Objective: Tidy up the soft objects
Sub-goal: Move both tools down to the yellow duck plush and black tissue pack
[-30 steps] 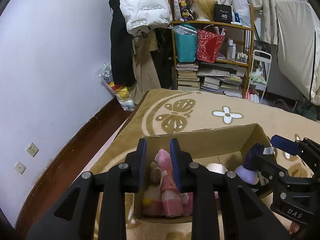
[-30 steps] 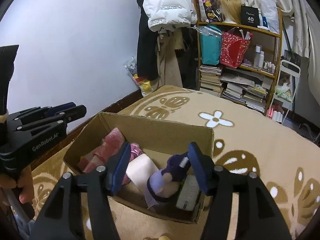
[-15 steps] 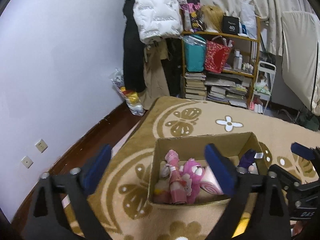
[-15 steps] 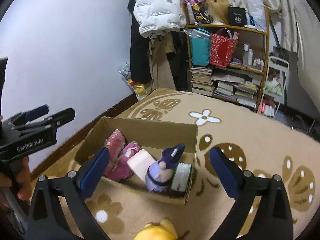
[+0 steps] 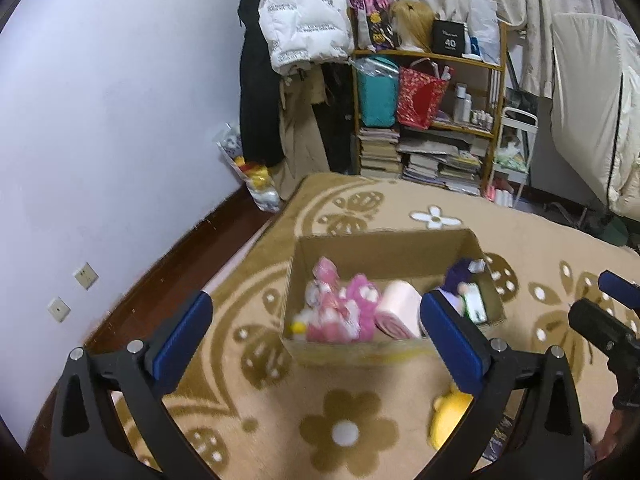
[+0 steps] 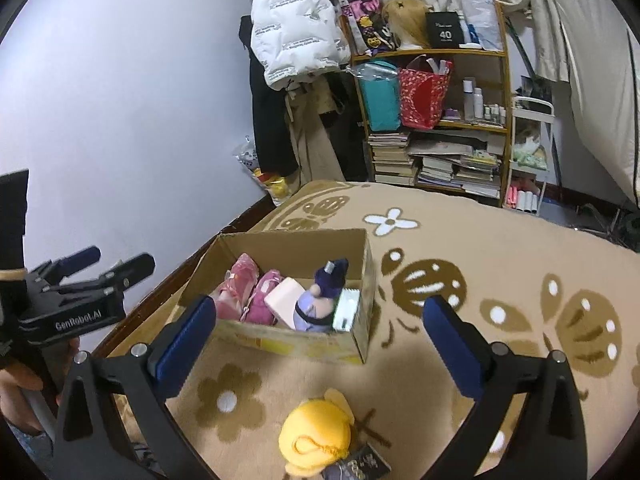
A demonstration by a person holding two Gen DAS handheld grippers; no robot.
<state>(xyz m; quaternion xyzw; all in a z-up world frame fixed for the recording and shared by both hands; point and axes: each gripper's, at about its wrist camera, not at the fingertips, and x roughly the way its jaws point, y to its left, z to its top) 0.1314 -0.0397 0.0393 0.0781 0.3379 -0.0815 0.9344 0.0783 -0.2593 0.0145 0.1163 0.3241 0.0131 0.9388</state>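
Observation:
A cardboard box (image 5: 384, 246) (image 6: 366, 276) sits on the patterned carpet and holds pink plush toys (image 5: 336, 304) (image 6: 244, 286), a pale pink roll (image 5: 398, 310) (image 6: 284, 302) and a purple gnome doll (image 6: 324, 292) (image 5: 460, 278). A yellow plush (image 6: 318, 434) (image 5: 448, 414) lies on the carpet in front of the box. My left gripper (image 5: 316, 340) is open and empty, above the carpet before the box. My right gripper (image 6: 320, 340) is open and empty, above the yellow plush; it also shows at the right edge of the left wrist view.
A wooden shelf (image 5: 430, 120) with bags, books and bottles stands at the back. Coats and a white jacket (image 5: 304, 20) hang beside it. A bag of toys (image 5: 256, 176) leans on the wall. A dark booklet (image 6: 358, 464) lies by the yellow plush.
Both grippers opened wide, let go of the pink doll and the purple doll in the box, and drew back and up from the box.

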